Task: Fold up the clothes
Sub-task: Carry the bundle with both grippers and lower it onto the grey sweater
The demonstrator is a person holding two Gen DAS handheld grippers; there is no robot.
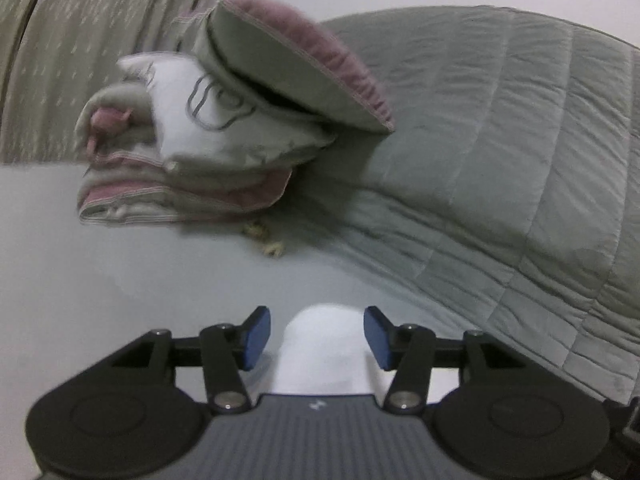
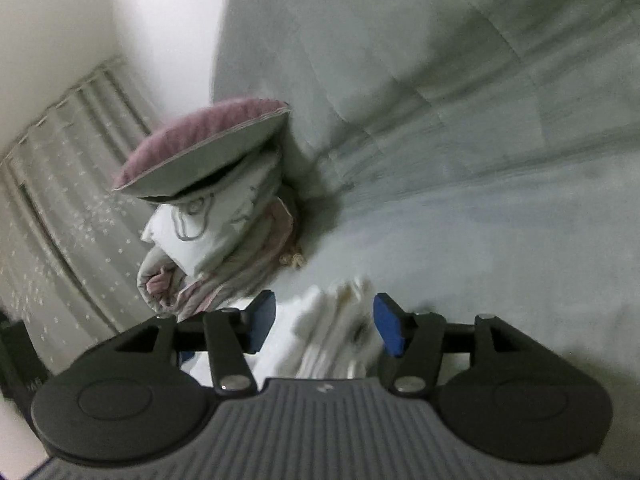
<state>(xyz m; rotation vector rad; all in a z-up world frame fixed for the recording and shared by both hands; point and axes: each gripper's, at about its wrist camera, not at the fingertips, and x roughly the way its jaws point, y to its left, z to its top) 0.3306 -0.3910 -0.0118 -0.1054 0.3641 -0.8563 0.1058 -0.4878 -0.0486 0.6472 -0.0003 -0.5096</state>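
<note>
Between the spread blue fingers (image 1: 256,338) of the left gripper (image 1: 317,338) sits a rounded white piece of cloth (image 1: 326,344), lying on the pale bed sheet (image 1: 100,280); the pads stand apart on either side of it and grasp nothing. Between the fingers of the right gripper (image 2: 325,328), likewise parted and holding nothing, lies a blurred white garment (image 2: 336,336), its ridges suggesting stacked folds, though motion blur leaves it unclear whether this is a finished fold or a bunched heap. Both grippers seem poised just above the fabric, jaws wide, as if placed either to take hold of an edge or having let one go; the scene fits both. Ahead of the fingers and to their left rests a pile of bedding: a mauve-trimmed cushion (image 1: 296,68) atop a white pillow (image 1: 224,128) and folded blankets (image 1: 180,196), set aside against the wall, probably to keep the working area free. Ahead and to the right, a grey-green quilted duvet (image 1: 500,152) is pushed back in a mound. Beyond the pile hangs a light patterned curtain (image 2: 60,208) beside a plain white wall (image 2: 100,12).
</note>
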